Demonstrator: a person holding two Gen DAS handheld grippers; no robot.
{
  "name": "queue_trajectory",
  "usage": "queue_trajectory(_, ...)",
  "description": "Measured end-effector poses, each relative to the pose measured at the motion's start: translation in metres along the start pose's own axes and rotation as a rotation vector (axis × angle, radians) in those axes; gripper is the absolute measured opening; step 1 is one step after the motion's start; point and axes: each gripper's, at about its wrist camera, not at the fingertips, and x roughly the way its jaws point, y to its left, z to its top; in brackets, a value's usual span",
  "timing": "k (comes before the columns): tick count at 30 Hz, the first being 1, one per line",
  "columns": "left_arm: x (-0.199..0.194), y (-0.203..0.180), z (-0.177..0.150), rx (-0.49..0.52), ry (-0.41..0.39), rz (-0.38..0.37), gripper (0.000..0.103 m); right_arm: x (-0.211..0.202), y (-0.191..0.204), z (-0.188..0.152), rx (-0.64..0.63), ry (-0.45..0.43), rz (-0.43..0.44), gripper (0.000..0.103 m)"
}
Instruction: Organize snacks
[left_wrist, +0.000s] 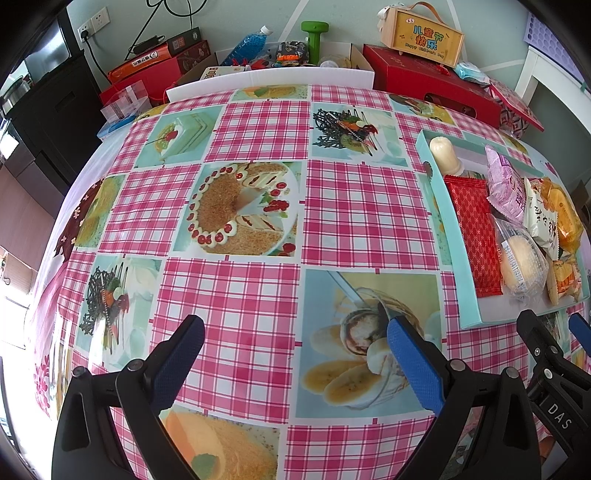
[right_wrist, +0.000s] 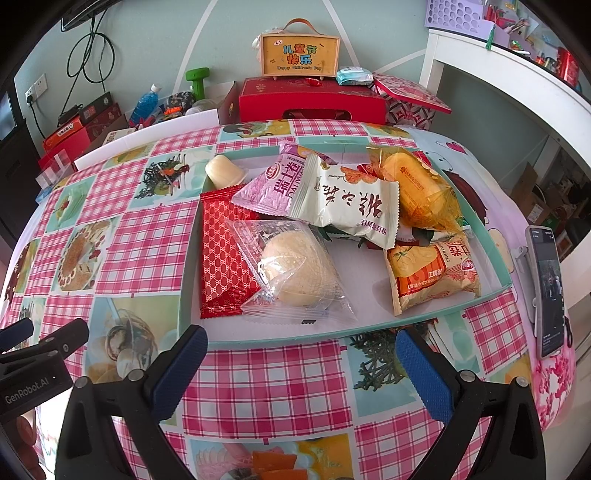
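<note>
A shallow teal-rimmed tray (right_wrist: 258, 341) (left_wrist: 432, 199) on the checked tablecloth holds a heap of snacks: a red packet (right_wrist: 221, 258) (left_wrist: 474, 229), a clear-wrapped round bun (right_wrist: 295, 273) (left_wrist: 522, 264), a purple roll packet (right_wrist: 277, 184) (left_wrist: 504, 181), a white packet (right_wrist: 351, 206), two orange packets (right_wrist: 417, 188) (right_wrist: 432, 273) and a pale jelly cup (right_wrist: 223, 171) (left_wrist: 445, 149). My right gripper (right_wrist: 301, 356) stands open just short of the tray's near rim, holding nothing. My left gripper (left_wrist: 295, 345) hangs open over bare cloth, left of the tray.
Red gift boxes (right_wrist: 312, 98), a wooden children's-day box (right_wrist: 299, 50), a green dumbbell (left_wrist: 314, 38) and a blue bottle (left_wrist: 247, 46) crowd the table's far edge. A phone (right_wrist: 546, 288) stands at the right edge. A white shelf (right_wrist: 498, 62) rises at right.
</note>
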Motion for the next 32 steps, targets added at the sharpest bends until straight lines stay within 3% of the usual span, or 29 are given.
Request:
queue_trajectory(9, -0.010, -0.002, 0.000, 0.014, -0.044, 0.003, 0.099, 0.001, -0.003, -0.003, 0.003, 0.004, -0.002, 0.103)
queue_trajectory(19, -0.005, -0.002, 0.002, 0.015, -0.024, 0.003, 0.099, 0.000, -0.002, -0.001, -0.001, 0.003, 0.016, 0.103)
queue_trajectory(27, -0.006, -0.001, 0.002, 0.011, -0.019, 0.000, 0.099, -0.016, 0.000, 0.000, 0.018, -0.066, 0.098, 0.103)
queue_trajectory(32, -0.006, 0.000, 0.003, 0.009, -0.017, -0.003, 0.099, -0.020, -0.004, 0.002, 0.043, -0.087, 0.056, 0.103)
